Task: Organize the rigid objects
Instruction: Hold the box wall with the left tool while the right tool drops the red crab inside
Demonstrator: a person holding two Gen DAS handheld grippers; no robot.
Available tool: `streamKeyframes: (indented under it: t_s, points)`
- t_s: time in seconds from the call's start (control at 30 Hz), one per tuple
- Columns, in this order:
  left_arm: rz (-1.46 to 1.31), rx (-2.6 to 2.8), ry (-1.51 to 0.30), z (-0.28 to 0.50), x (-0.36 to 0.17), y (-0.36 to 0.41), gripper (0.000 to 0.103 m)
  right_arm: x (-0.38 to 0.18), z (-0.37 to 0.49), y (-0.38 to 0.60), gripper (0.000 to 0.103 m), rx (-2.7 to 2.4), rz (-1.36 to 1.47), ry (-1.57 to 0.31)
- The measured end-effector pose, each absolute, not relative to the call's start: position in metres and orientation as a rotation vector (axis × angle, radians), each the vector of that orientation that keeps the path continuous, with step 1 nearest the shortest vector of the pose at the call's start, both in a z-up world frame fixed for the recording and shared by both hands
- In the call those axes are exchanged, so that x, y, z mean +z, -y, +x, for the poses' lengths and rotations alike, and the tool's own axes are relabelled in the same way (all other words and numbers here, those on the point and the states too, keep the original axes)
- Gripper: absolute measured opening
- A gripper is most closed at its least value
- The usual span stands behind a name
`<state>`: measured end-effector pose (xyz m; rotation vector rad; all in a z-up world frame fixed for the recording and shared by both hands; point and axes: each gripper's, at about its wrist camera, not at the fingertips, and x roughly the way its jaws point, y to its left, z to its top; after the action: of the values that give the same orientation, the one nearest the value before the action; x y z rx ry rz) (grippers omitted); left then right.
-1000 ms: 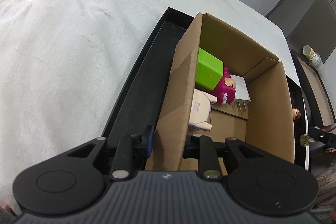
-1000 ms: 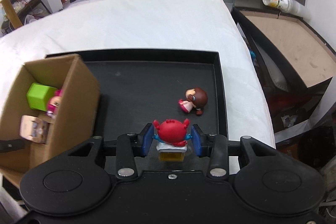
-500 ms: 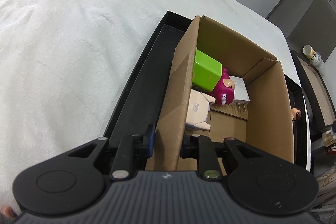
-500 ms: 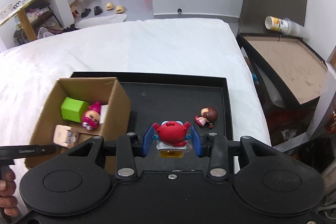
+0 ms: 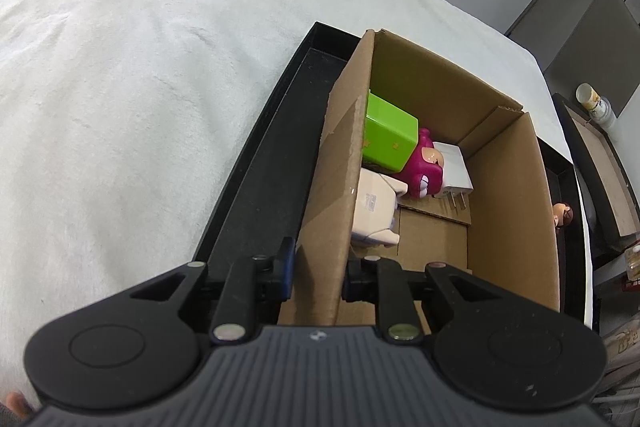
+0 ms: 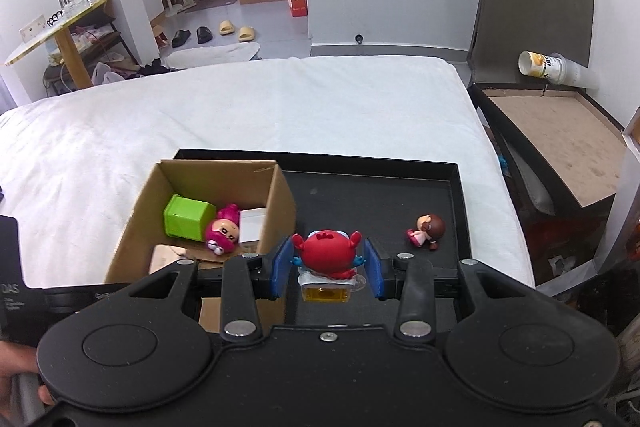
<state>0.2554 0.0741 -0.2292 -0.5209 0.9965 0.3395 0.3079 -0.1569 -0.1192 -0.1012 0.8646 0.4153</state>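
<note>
Cardboard box [image 5: 508, 187], wall pinched by left tool [image 5: 318, 273], holds 4 toys; right tool [image 6: 327, 265] clamps red crab [image 6: 326, 253].

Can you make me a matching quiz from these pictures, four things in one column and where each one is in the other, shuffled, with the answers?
Things:
1. red crab toy
2. green cube
3. brown-haired doll
4. box wall

Places:
A. lying on the black tray, outside the box
B. pinched by the left gripper
C. inside the cardboard box, beside the pink doll
D. held in the right gripper

Pairs: 1-D, 2-C, 3-A, 4-B
</note>
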Motion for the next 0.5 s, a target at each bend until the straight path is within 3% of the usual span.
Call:
streamKeyframes:
  t_s: [0.5]
  points:
    - [-0.541,0.320,-1.003,0.256,-0.232,-0.079,0.021,-0.116,0.299,0.126,0.039,0.448,-0.117,-0.860]
